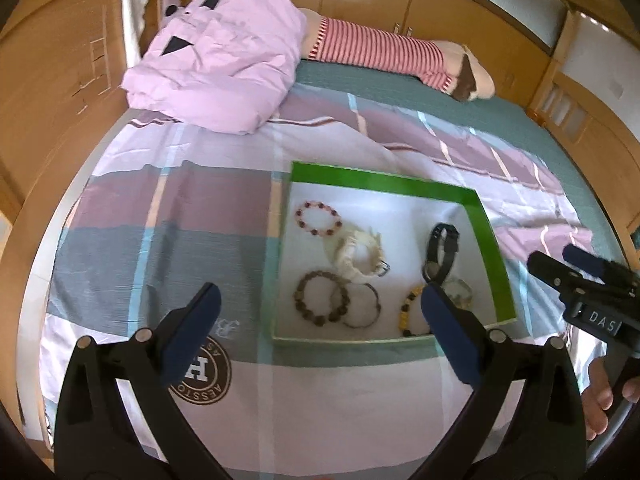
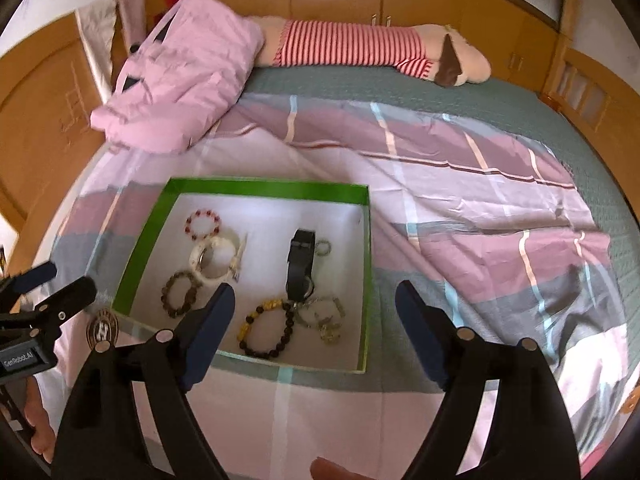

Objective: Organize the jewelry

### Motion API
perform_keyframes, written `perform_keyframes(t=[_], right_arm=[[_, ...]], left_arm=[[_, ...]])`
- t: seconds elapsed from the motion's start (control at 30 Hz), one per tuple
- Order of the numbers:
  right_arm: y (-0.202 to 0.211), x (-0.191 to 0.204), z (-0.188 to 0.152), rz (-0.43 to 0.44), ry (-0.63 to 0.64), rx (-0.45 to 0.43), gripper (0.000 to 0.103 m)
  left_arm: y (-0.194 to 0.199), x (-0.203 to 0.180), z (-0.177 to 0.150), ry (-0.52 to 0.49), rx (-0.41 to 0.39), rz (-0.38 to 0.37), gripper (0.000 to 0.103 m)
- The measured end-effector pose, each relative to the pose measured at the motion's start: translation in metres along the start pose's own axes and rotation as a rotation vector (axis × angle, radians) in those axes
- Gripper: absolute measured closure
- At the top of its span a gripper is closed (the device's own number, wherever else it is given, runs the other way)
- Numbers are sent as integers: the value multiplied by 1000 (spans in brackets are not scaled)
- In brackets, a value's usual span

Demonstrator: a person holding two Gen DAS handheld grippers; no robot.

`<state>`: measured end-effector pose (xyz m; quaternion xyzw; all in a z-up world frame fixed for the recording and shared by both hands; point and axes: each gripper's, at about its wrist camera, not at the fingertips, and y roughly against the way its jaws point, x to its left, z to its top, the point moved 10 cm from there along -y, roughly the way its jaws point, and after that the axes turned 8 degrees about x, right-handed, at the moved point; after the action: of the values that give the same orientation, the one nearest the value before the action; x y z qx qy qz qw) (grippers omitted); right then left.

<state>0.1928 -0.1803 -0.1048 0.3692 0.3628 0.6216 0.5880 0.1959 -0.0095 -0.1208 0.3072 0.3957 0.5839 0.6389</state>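
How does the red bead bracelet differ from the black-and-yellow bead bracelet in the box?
The red bead bracelet lies toward the far left corner of the green box; the black-and-yellow bead bracelet lies near its front edge. The red one looks smaller, its red beads alternating with pale ones; the other is part yellow, part black. The red one lies almost clear of the pile; the other meets the black watch. Both lie flat as closed loops.

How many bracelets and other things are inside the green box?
Counted mostly from the right wrist view:
Beaded bracelets: 4 (red-pink, brown, yellow-and-black, pale greenish)
White bangle: 1
Thin dark ring bangle: 1
Black watch: 1
Small pale ring: 1
Total: 8 in the green box
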Motion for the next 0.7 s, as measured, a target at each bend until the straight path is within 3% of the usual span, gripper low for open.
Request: perform_keyframes(t=[0.3, 0.43, 0.7], right_arm=[[-18, -3, -4, -8, -4, 35, 20], [-22, -1, -10, -3, -1, 59, 20], [-25, 0, -13, -13, 12, 61, 20]], left_arm=[[-7, 5, -5, 8, 9, -29, 2], [-12, -2, -10, -55, 7, 31, 2], [-8, -6, -9, -63, -15, 27, 2]])
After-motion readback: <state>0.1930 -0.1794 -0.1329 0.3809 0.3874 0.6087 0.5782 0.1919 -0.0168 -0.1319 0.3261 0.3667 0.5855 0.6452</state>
